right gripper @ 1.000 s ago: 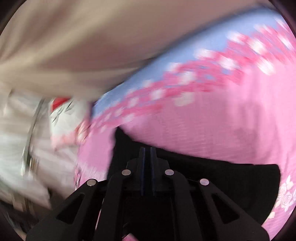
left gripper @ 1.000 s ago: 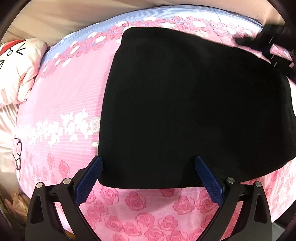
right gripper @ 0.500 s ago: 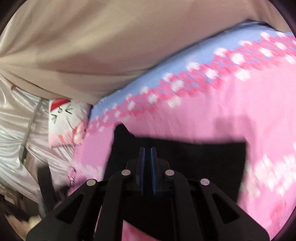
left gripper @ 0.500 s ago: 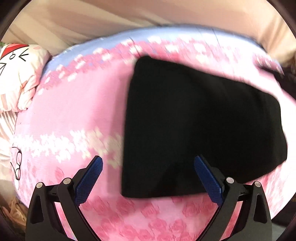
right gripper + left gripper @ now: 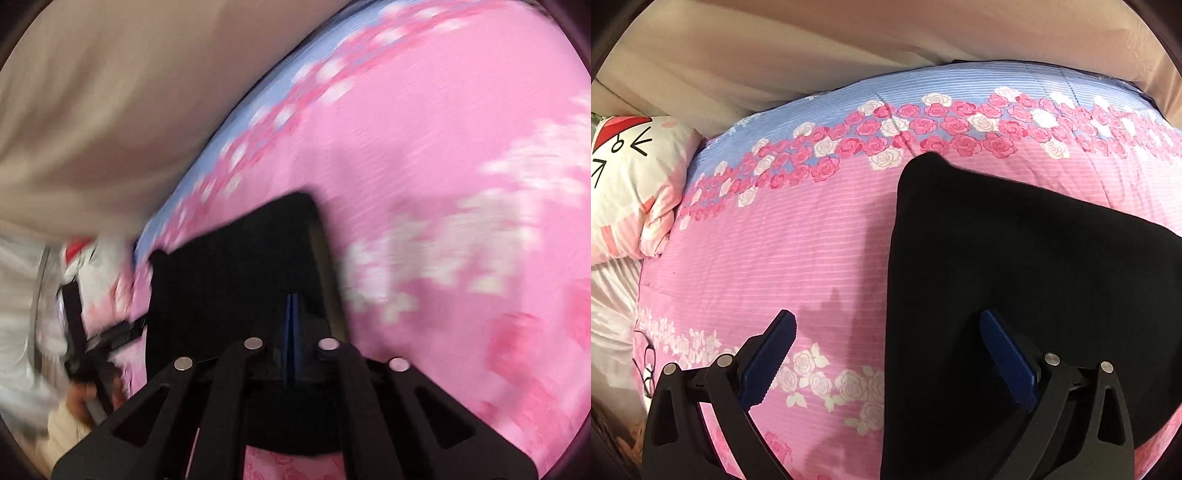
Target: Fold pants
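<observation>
The black pants [image 5: 1015, 280] lie folded into a flat block on the pink rose bedspread [image 5: 775, 266]. My left gripper [image 5: 886, 343] is open above the block's left edge, with one blue pad [image 5: 768, 354] over the bedspread and the other over the black cloth, holding nothing. In the blurred right wrist view, the pants [image 5: 229, 273] lie ahead. My right gripper [image 5: 292, 306] has its blue pads pressed together over the pants' near edge; whether cloth is between them is hidden. The left gripper and hand [image 5: 92, 354] show at the left there.
A white and pink cartoon pillow [image 5: 628, 188] lies at the bed's left end. Beige curtain [image 5: 812, 48] hangs behind the bed. A pair of glasses [image 5: 648, 365] lies at the bedspread's left edge.
My left gripper has drawn back and to the left, so the pants now sit to the right in its view. The right gripper has swung and the pants' far edge has turned.
</observation>
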`<state>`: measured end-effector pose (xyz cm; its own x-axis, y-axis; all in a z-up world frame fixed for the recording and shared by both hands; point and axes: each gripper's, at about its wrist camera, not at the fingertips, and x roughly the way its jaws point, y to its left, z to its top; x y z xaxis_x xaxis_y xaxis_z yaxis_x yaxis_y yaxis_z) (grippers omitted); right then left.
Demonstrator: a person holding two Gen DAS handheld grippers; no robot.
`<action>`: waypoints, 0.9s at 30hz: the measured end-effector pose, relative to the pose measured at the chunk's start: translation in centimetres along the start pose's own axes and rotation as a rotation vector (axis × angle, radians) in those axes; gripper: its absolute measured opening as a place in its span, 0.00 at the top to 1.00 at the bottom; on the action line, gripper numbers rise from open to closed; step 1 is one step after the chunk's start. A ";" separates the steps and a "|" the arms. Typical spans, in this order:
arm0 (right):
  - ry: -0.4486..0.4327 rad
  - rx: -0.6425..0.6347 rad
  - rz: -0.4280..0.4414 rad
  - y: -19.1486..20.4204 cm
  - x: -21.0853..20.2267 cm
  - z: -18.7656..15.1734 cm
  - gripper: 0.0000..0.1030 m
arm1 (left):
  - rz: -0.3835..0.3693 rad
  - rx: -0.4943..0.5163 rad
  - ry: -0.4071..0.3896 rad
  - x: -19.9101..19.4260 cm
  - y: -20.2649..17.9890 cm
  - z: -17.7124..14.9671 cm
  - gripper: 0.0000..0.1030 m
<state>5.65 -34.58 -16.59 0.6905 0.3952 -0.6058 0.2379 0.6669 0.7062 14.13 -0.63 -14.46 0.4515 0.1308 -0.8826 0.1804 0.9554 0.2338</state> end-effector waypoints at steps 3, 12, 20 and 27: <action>0.000 -0.066 0.055 2.0 -2.7 -1.0 0.93 | 0.020 0.028 -0.014 -1.8 -0.9 -0.3 0.05; 0.021 -0.115 -0.065 2.6 -3.5 -4.6 0.93 | -0.073 0.099 0.007 -5.7 -5.1 -2.7 0.05; 0.074 -0.130 -0.157 1.6 -2.9 -7.0 0.92 | -0.125 0.145 0.013 -7.2 -8.0 -4.3 0.05; 0.198 -0.289 -0.185 2.5 -0.4 -8.7 0.96 | -0.094 0.119 0.080 -5.2 -6.5 -6.5 0.05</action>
<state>0.07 -27.60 -17.82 0.5025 0.3471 -0.7918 0.1241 0.8774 0.4634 4.91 -5.80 -14.03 0.3579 0.0671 -0.9313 0.3233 0.9268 0.1910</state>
